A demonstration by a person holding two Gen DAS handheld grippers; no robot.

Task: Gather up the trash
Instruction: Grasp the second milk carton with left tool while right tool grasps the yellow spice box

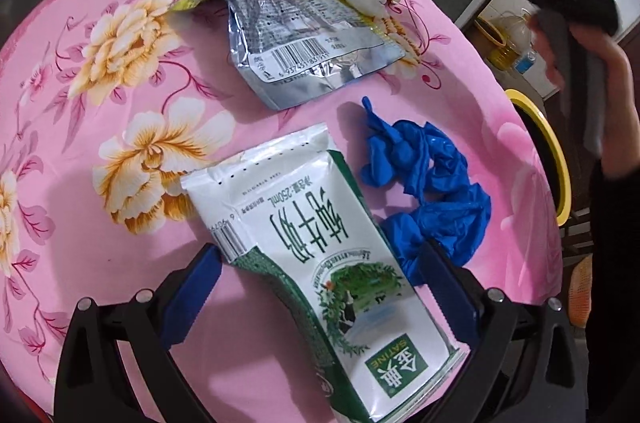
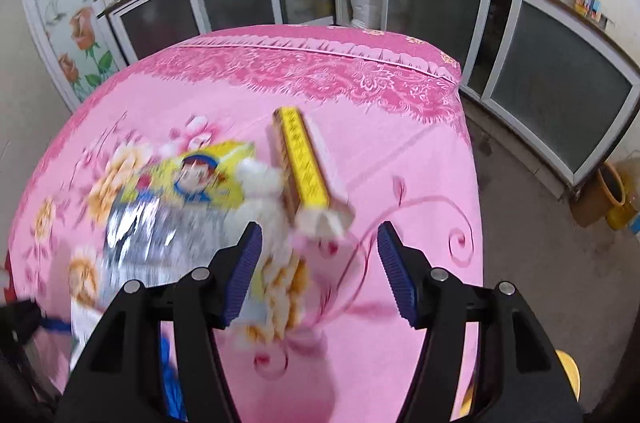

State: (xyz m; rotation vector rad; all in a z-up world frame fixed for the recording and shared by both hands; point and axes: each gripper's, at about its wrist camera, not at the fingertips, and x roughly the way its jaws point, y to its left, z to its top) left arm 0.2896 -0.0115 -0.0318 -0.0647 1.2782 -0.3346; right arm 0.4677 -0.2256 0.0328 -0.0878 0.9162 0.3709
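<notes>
Left gripper (image 1: 316, 287) jaws spread, straddling white-green milk carton (image 1: 320, 263) — right gripper (image 2: 320, 271) jaws released over pink floral-clothed desk (image 2: 400, 151).

A pink tablecloth (image 1: 120, 127) is printed with cream-and-orange flowers and darker pink stems. The white milk carton (image 1: 320, 255) is marked in green. Crumpled gloves (image 1: 432, 183) are seen in blue, a foil snack bag (image 1: 304, 35) in silver and yellow, a slim box (image 2: 304, 163) in yellow.
</notes>
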